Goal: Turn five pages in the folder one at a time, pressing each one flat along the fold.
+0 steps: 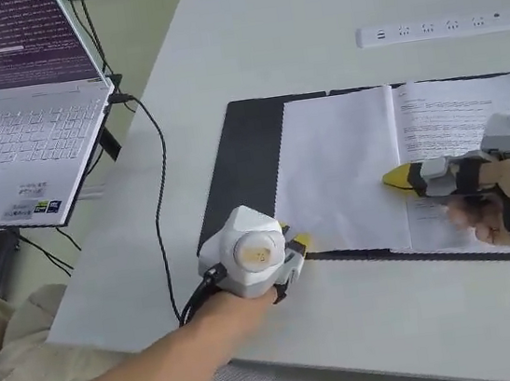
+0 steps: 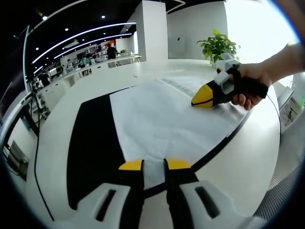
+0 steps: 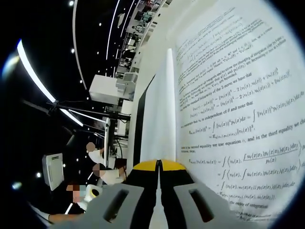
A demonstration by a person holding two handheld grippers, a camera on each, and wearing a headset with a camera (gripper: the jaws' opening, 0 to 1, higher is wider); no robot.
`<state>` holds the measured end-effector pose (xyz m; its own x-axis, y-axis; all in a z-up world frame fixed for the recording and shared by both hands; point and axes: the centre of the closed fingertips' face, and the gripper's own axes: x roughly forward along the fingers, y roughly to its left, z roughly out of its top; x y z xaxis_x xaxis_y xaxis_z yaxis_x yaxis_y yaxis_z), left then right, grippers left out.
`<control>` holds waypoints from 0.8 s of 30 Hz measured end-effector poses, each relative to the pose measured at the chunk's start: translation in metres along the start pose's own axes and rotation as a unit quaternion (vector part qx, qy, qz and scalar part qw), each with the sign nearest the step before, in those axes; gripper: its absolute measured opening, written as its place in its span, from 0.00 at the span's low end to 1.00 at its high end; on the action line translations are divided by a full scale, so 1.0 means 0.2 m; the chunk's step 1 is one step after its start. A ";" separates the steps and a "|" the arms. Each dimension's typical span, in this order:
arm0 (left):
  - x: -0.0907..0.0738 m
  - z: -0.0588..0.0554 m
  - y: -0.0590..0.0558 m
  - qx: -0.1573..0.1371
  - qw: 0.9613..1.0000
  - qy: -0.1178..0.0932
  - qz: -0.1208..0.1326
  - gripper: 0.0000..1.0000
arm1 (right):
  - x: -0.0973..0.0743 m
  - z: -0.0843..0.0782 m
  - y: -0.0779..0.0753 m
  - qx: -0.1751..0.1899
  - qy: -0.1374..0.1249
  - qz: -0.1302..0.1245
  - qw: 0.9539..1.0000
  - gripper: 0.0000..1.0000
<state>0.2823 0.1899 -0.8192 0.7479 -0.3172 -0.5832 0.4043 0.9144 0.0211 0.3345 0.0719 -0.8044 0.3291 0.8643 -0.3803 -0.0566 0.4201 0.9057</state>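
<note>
A black folder (image 1: 241, 155) lies open on the white table. Its left side carries a blank white page (image 1: 337, 170), its right side a printed page (image 1: 456, 112). My right gripper (image 1: 396, 178) is shut, yellow tips together, resting on the fold between the two pages; in its own view the tips (image 3: 158, 165) sit where the blank page (image 3: 155, 124) meets the printed text (image 3: 228, 95). My left gripper (image 1: 297, 241) is at the near left corner of the blank page. Its jaws (image 2: 154, 165) stand slightly apart over the page edge (image 2: 152, 124), with nothing between them.
An open laptop (image 1: 9, 110) stands at the left on a raised stand, and a black cable (image 1: 160, 194) runs down the table edge beside it. A white power strip (image 1: 445, 27) lies beyond the folder. A potted plant (image 2: 217, 45) stands far off.
</note>
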 end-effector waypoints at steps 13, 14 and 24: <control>0.01 0.00 0.01 0.002 1.000 -0.003 0.000 0.15 | -0.05 -0.18 -0.02 0.002 0.019 0.006 1.000 0.00; 0.01 0.00 0.01 0.002 1.000 -0.003 0.000 0.15 | -0.05 -0.19 -0.02 0.003 0.019 0.007 1.000 0.00; 0.01 0.00 0.01 0.003 1.000 -0.004 0.002 0.15 | -0.10 -0.32 0.01 0.009 0.025 0.013 1.000 0.00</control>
<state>0.2838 0.1918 -0.8205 0.7539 -0.3147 -0.5767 0.4033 0.9146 0.0281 0.2679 0.0735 -0.8073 0.2810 0.8873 -0.3658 -0.0472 0.3934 0.9181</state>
